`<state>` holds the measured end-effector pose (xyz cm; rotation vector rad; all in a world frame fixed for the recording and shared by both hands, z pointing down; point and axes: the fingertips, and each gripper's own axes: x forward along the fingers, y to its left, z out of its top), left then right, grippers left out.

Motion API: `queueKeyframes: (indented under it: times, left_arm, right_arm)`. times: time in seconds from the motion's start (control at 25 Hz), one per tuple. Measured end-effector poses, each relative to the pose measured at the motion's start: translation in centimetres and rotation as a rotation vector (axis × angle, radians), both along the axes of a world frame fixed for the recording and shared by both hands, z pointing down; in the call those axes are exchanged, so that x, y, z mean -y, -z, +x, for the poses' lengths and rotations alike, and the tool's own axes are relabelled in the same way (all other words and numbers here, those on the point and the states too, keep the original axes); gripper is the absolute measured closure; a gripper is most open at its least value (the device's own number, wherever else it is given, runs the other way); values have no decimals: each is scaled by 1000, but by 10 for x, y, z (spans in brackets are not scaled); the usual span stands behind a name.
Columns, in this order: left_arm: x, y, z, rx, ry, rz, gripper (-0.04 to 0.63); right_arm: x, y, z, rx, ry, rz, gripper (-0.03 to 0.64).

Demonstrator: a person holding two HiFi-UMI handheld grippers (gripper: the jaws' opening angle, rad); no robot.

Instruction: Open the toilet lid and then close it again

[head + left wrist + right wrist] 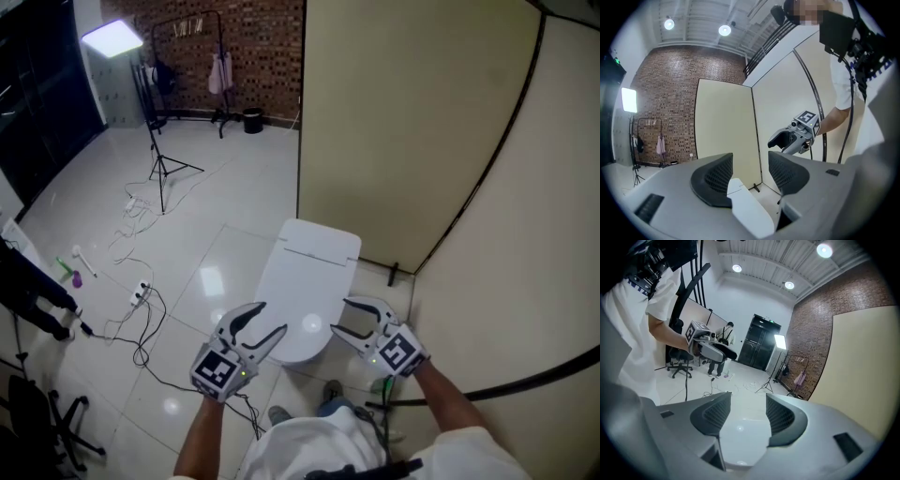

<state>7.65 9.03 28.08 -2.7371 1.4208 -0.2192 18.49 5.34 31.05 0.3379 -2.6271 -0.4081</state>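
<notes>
While the toilet [321,246] stood on the pale tiled floor [216,206] with its white lid [295,298] lying flat and closed, both grippers were held in the air near its front end. The toilet's back was set against a beige partition [375,122], just beside the corner where that panel met a second wall. In the head view the left gripper [272,319] hung over the near left edge of the lid, and the right gripper [342,316] over the near right edge, the two pointing inward toward each other. The left gripper's dark ribbed fingers [715,180] stood moderately apart with nothing caught between them; only the toilet showed in the gap, lower down and clear of the pads. The right gripper's fingers [785,418] were likewise parted by a moderate gap and gripped nothing, with the glossy white lid visible below them. Each gripper view also caught the other gripper raised in mid-air on a bare forearm. Farther off on the floor lay loose cables [141,305] and a power strip, and a light stand [155,141] with a lit panel stood before a brick wall [262,47], near a clothes rack [202,56].
</notes>
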Motion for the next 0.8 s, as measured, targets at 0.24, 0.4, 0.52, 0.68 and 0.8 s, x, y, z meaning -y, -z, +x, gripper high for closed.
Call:
queueKeyframes:
  times: [0.24,0.4,0.52,0.68,0.8]
  left_arm:
    - [-13,-17,-6,5,69,-25,364]
    - [-24,-47,-6,9,73,-72,364]
    - [-30,-74,0,-6,80,-128,364]
    - [-32,-104,15,-23,87,-166,364]
    - [-31,-122,29,10,69,-182,364]
  right_arm:
    - [-10,-26,12,-104,-12,79,383]
    - [-20,-74,15,-176,-29,163,383]
    - [-28,-120,19,-255,-7,210,383]
    - [-11,-181,40,-200,-184,-71,384]
    - [16,-220,66,-86,-389,-402,383]
